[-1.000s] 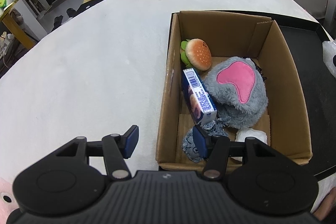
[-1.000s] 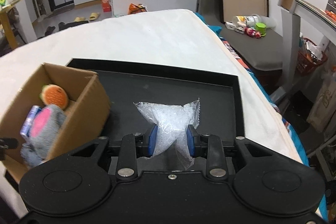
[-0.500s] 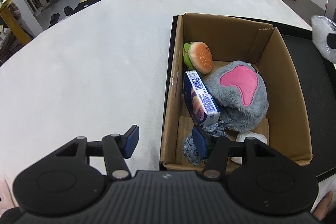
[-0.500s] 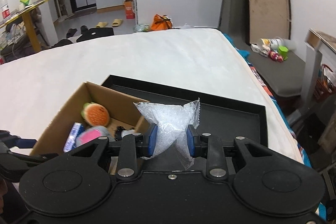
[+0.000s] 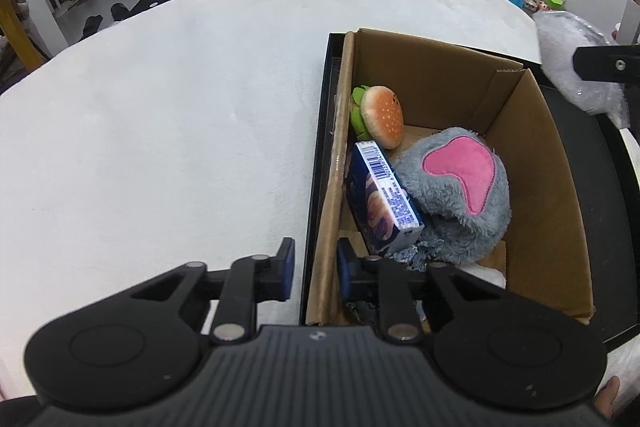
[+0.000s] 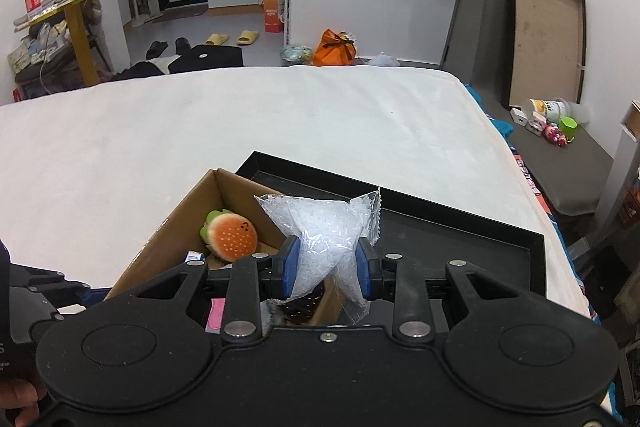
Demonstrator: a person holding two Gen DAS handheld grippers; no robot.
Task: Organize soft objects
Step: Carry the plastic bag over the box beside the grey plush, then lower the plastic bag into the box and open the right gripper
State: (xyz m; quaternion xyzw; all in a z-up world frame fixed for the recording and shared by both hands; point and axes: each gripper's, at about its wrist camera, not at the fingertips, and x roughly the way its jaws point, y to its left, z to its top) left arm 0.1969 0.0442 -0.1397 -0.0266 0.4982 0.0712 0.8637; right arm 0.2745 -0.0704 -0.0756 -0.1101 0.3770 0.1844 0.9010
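Note:
A cardboard box [image 5: 532,163] stands in a black tray [image 6: 460,223] on the white bed. It holds a burger plush [image 5: 380,115], a grey plush with a pink patch [image 5: 460,191], a blue packet [image 5: 384,199] and a white soft item [image 5: 486,273]. My left gripper [image 5: 314,269] straddles the box's left wall [image 5: 334,187], jaws narrowed around it. My right gripper [image 6: 326,267] is shut on a clear bag of white pellets [image 6: 324,231], held above the box's right side. The bag also shows in the left wrist view [image 5: 576,63].
The white bed [image 5: 160,115] spreads left and beyond the tray. The tray's bare floor [image 6: 440,239] lies right of the box. Floor clutter, slippers and an orange bag [image 6: 334,47] lie past the bed's far edge.
My right gripper has carried the pellet bag up and left, from over the tray to above the box. My left gripper's jaws have narrowed around the box's left wall.

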